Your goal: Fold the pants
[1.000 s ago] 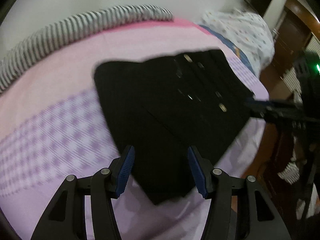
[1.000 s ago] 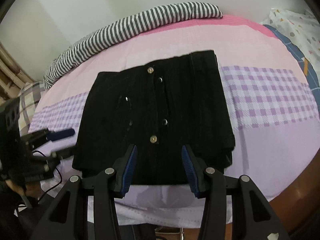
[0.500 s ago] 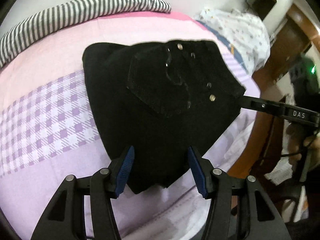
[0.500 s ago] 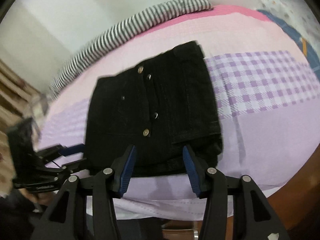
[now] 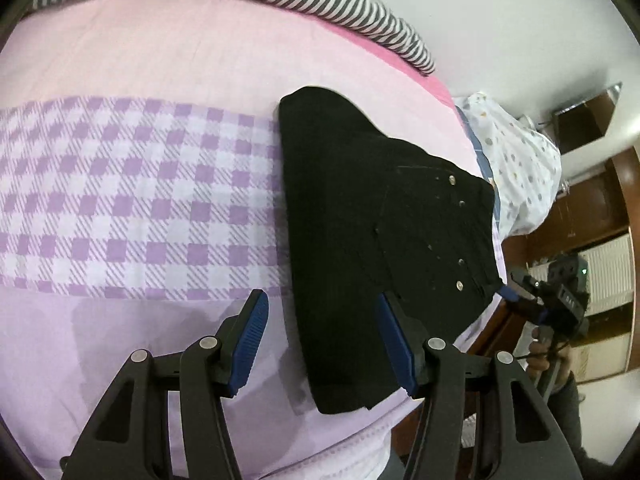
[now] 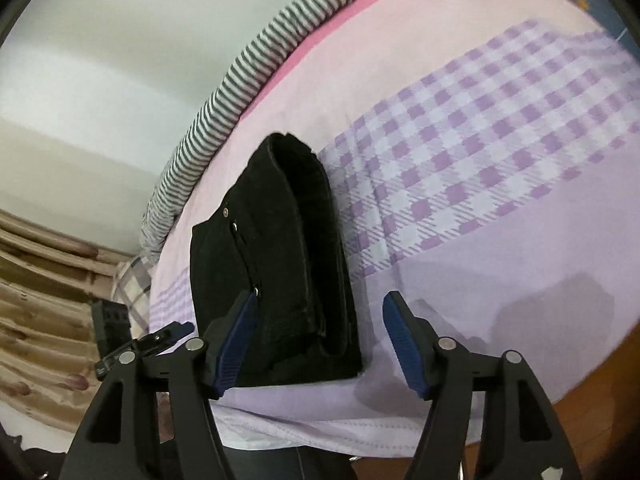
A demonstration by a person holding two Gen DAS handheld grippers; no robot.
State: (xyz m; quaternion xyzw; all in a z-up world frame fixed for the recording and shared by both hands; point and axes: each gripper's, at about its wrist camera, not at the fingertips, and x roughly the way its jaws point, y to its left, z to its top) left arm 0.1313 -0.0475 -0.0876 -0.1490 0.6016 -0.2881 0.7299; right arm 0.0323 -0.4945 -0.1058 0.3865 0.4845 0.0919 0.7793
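The left hand-held gripper (image 5: 320,340) hangs with its two blue-padded fingers (image 5: 250,338) spread apart and nothing between them; it hovers above the near edge of the bed (image 5: 120,80). Its left finger is over lilac sheet, its right finger over the near corner of the pants (image 5: 380,240). The right hand-held gripper (image 6: 318,340) is likewise spread wide and empty, its left finger pad (image 6: 234,342) lying in front of the near end of the pants (image 6: 288,264) and its right one over bare sheet. Whether either pad touches the cloth cannot be told.

The black pants lie folded into a compact, thick bundle on the bed (image 6: 480,80), near its front edge. In the right wrist view the stacked layers show at the near end, with a rolled fold along the side facing the checked band. Small metal rivets (image 5: 452,179) and a button dot the upper face.

In the left wrist view, the right hand-held gripper (image 5: 516,294) shows small at the far right, just past the corner of the pants. In the right wrist view the left hand-held gripper (image 6: 172,332) shows at the left, beside the bundle.

The sheet is pink toward the far side, with a band of purple-and-white checks (image 5: 140,200) across the middle and plain lilac nearest. A grey-and-white striped blanket (image 5: 320,8) runs along the far edge by the wall. A white dotted cloth (image 5: 516,172) is heaped beyond the pants.
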